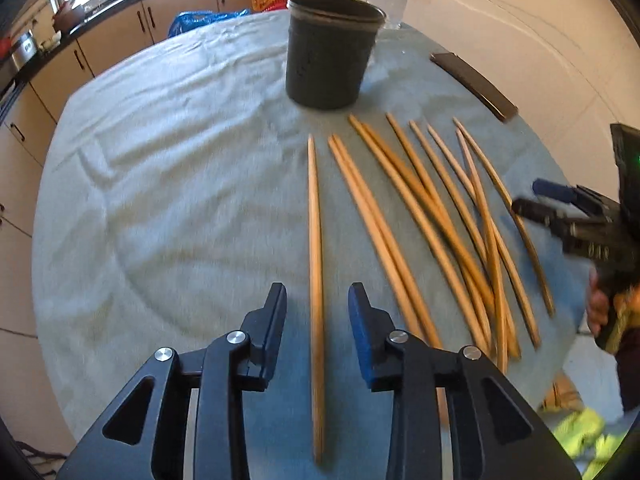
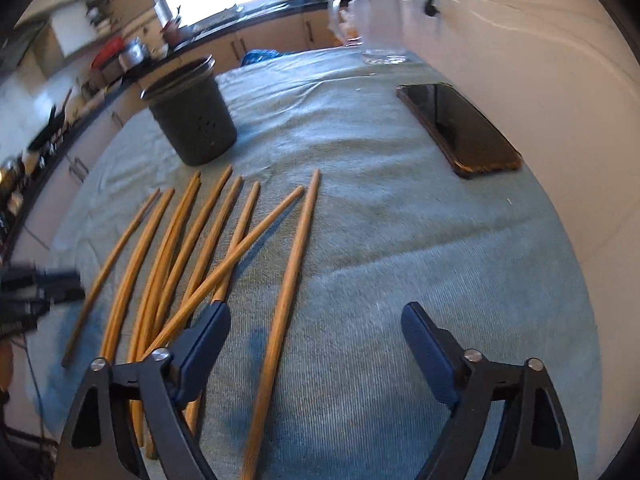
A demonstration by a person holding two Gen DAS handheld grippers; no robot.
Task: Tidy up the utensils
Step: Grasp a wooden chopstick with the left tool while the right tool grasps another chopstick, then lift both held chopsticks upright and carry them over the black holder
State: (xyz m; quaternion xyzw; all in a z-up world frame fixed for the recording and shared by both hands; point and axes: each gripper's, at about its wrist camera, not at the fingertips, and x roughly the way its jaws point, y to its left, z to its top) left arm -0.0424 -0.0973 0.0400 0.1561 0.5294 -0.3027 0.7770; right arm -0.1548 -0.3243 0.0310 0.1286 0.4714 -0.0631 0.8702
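Wooden chopsticks [image 1: 432,216] lie fanned on the grey cloth [image 1: 168,184] before the dark holder [image 1: 330,50], one single chopstick [image 1: 316,280] between the narrowly parted left gripper [image 1: 317,300] untouched, while the right gripper [image 2: 316,316] stands wide open, holding nothing.

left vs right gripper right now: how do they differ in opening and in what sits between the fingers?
Opening: the left gripper has its fingers narrowly apart; the right gripper is spread wide.
Contents: a lone chopstick lies centred between the left gripper's fingers, not pinched; the rightmost chopstick lies off-centre in the right gripper's gap, near one finger, also untouched.
Shared: both point down at the cloth-covered table, neither holding anything.
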